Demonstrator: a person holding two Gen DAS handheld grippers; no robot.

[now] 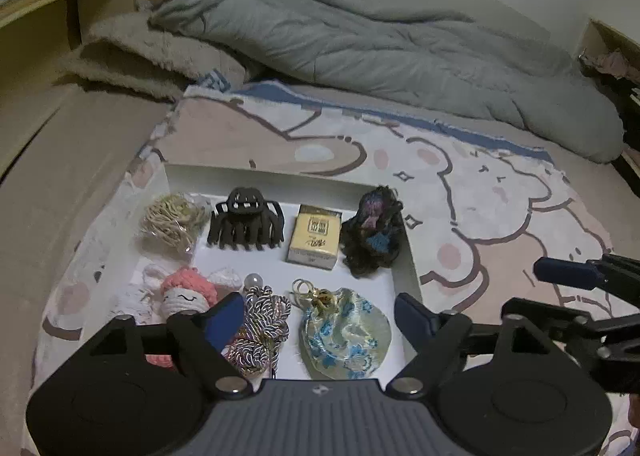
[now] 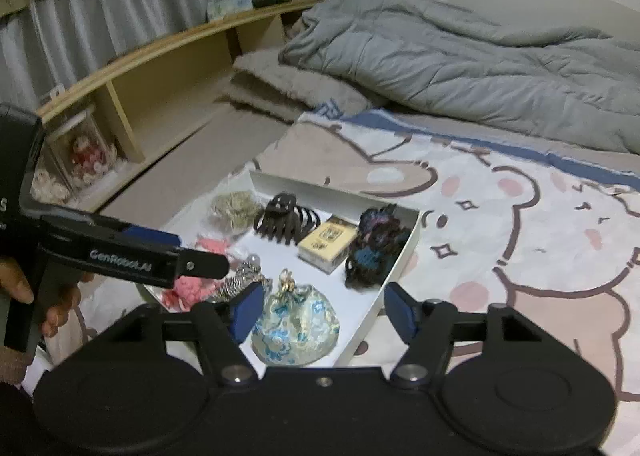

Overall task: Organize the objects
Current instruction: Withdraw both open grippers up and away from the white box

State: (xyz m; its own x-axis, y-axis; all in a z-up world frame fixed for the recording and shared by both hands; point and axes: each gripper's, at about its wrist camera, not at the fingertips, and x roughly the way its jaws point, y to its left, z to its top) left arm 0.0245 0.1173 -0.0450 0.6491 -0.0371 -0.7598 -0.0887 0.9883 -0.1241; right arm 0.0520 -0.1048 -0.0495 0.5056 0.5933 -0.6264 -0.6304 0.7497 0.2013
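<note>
A shallow white tray lies on the bed. In it sit a bundle of tan elastic bands, a dark hair claw, a yellow box, a dark scrunchie, a pink knitted doll, a twisted cord with a pearl and a floral satin pouch. My left gripper is open and empty over the tray's near side. My right gripper is open and empty above the pouch.
The tray rests on a cartoon bear blanket. A grey duvet lies behind it, a fluffy beige blanket at back left. A wooden shelf headboard runs along the left. The left gripper's body crosses the right wrist view.
</note>
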